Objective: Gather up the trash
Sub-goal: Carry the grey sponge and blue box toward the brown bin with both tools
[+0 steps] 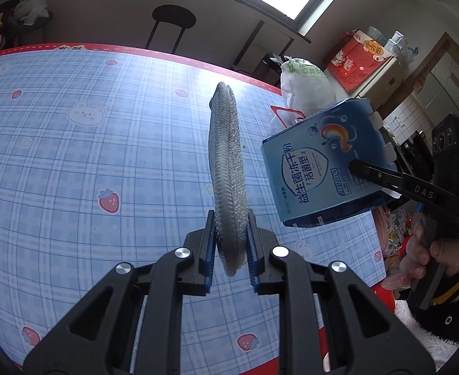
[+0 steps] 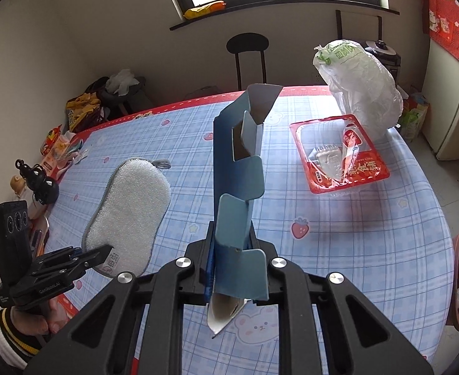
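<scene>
The counter (image 2: 370, 250) is the largest thing in both views, covered in a smooth blue plaid cloth with a red border, printed with strawberries and bears. Only the right wrist view shows the crinkled white plastic bag (image 2: 359, 90) standing whole at the far right and, just in front of it, the clear plastic tray with a red printed rim (image 2: 338, 159) lying flat. The left wrist view catches only the bag's top behind the carton.

The flattened blue cardboard carton (image 2: 239, 168) stands upright in the right gripper (image 2: 232, 268), whose pads are clamped on its lower edge above the counter's near side; its folded flaps and brown inner side show here, while the left wrist view shows its printed face (image 1: 323, 168).

The oval sponge pad (image 1: 228, 172) is pinched edge-on in the left gripper (image 1: 231, 250), jaws nearly closed on it. Edge-on it looks grey and meshy; the right wrist view shows its nubbly white face, grey trim and small loop.
</scene>
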### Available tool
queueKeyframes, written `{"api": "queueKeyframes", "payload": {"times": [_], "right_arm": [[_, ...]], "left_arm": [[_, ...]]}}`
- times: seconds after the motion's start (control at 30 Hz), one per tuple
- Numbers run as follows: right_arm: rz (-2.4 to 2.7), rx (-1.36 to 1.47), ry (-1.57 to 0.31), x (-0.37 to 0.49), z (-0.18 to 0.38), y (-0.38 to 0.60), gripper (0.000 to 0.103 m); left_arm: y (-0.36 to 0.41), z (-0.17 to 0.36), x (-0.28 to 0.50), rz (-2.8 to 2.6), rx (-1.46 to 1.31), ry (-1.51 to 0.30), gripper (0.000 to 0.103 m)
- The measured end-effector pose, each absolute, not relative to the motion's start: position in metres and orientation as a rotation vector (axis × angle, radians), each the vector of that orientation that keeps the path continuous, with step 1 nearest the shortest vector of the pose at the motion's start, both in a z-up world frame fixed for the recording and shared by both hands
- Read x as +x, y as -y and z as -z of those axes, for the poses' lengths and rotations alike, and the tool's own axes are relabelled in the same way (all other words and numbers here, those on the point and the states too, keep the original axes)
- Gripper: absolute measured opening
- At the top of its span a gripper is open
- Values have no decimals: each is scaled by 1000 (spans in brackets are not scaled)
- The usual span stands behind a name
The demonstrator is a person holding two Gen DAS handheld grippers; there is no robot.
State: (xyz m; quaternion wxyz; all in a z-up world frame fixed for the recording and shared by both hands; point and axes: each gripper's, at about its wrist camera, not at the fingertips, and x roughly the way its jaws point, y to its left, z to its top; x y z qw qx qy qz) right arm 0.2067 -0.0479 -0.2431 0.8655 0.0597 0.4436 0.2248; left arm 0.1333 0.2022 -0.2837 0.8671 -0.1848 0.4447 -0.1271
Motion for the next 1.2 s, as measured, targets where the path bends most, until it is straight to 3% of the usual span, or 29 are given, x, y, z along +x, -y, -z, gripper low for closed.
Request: {"api": "queueKeyframes", "payload": {"times": [0.5, 0.87, 1.2], "right_arm": [[-523, 158, -801, 175, 206, 110, 18], [-331, 219, -707, 151, 189, 274, 18], [-17, 264, -708, 129, 213, 449, 19]], "left_arm": [[-207, 224, 93, 111, -405, -819, 21], [-98, 185, 108, 174, -383, -764, 21], [2, 174, 117, 241, -335, -761, 21]]}}
